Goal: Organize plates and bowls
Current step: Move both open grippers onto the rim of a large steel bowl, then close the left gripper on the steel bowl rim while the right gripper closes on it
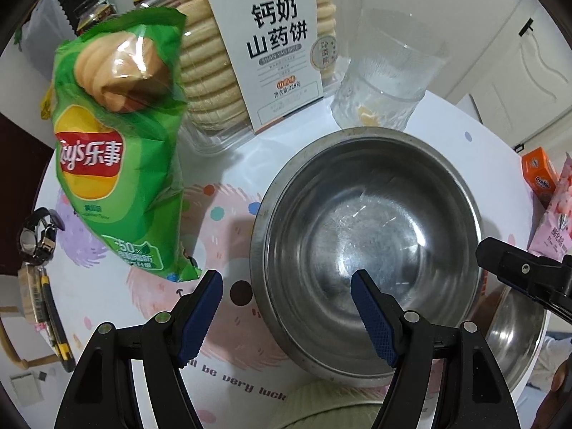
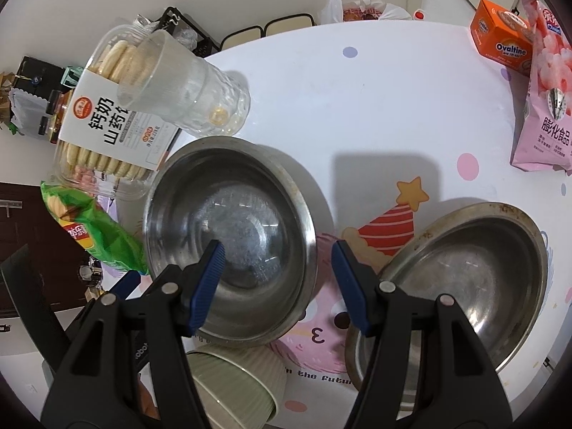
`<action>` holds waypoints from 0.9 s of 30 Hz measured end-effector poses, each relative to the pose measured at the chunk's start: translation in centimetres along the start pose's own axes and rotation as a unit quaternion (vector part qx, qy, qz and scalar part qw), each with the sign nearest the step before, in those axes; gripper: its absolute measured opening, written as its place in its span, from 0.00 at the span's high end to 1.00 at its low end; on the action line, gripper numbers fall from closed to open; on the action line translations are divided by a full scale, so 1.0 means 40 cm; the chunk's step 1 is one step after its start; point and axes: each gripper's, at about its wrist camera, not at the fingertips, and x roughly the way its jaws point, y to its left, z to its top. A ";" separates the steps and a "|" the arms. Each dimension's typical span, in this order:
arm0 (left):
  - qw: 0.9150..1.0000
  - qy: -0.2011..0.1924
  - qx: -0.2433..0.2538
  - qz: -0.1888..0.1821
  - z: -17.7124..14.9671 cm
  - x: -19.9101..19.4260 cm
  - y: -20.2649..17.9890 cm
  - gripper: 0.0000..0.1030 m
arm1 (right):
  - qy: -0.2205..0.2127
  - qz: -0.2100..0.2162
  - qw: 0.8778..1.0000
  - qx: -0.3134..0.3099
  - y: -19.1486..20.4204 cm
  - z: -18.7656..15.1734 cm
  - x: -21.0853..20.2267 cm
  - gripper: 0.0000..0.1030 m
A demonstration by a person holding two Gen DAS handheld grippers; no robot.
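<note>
- Left gripper: jaws open, empty, straddling the near-left rim of the steel bowl on the tabletop.
- Right gripper: jaws open, empty, over the bowl's right rim.
- Second steel bowl beside it; green ribbed bowl nearer.
- Pinch rim squarely; steel is slippery.

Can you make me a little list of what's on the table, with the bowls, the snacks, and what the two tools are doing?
steel bowl: upright, empty, mid-table
steel plate: shallow, to the bowl's right
green ribbed bowl: at the near edge, below the steel bowl
glass cup: behind the steel bowl
snacks: Lay's chip bag, cookie box, Ovaltine box, pink snack bag
left tool: open, straddling the steel bowl's left rim
right tool: open, straddling its right rim
</note>
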 end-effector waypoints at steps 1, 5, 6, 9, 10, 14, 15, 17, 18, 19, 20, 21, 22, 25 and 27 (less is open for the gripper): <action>1.000 0.002 0.001 0.000 0.001 0.004 -0.001 0.26 | 0.003 -0.002 1.000 0.000 0.000 0.002 0.007 0.38; 1.000 0.012 0.002 -0.001 0.014 0.027 -0.001 0.26 | 0.011 -0.009 1.000 0.000 -0.002 0.009 0.028 0.38; 1.000 0.016 0.001 -0.002 0.016 0.033 -0.001 0.26 | 0.013 -0.010 1.000 0.001 -0.002 0.011 0.032 0.38; 1.000 0.025 -0.001 -0.004 0.021 0.052 -0.003 0.26 | 0.018 -0.011 1.000 0.002 -0.005 0.016 0.042 0.38; 1.000 0.027 -0.001 -0.004 0.023 0.056 -0.003 0.26 | 0.020 -0.012 1.000 0.002 -0.006 0.018 0.047 0.38; 0.999 0.035 0.002 -0.005 0.031 0.081 0.001 0.26 | 0.027 -0.014 1.000 0.003 -0.012 0.025 0.057 0.38; 0.999 0.038 0.002 -0.006 0.033 0.088 0.002 0.26 | 0.029 -0.014 0.999 0.004 -0.013 0.028 0.062 0.38; 0.999 0.048 0.003 -0.006 0.034 0.101 0.002 0.26 | 0.033 -0.015 0.999 0.006 -0.019 0.031 0.069 0.38; 0.999 0.054 0.005 -0.004 0.036 0.110 0.003 0.26 | 0.035 -0.016 0.999 0.007 -0.022 0.032 0.071 0.38; 0.998 0.058 0.006 -0.003 0.036 0.115 0.001 0.26 | 0.037 -0.016 0.999 0.007 -0.025 0.033 0.074 0.38; 0.998 0.060 0.008 -0.003 0.037 0.118 0.001 0.26 | 0.039 -0.016 0.999 0.009 -0.028 0.036 0.077 0.38; 0.998 0.063 0.010 -0.003 0.036 0.123 0.001 0.26 | 0.041 -0.016 0.999 0.010 -0.029 0.039 0.081 0.38; 0.998 0.066 0.012 -0.003 0.037 0.127 0.000 0.26 | 0.042 -0.016 0.999 0.011 -0.031 0.042 0.084 0.38; 0.997 0.081 0.015 -0.002 0.045 0.149 -0.007 0.26 | 0.047 -0.015 0.999 0.013 -0.033 0.046 0.093 0.38; 0.996 0.089 0.015 -0.003 0.050 0.161 -0.003 0.26 | 0.051 -0.015 0.998 0.015 -0.031 0.049 0.102 0.38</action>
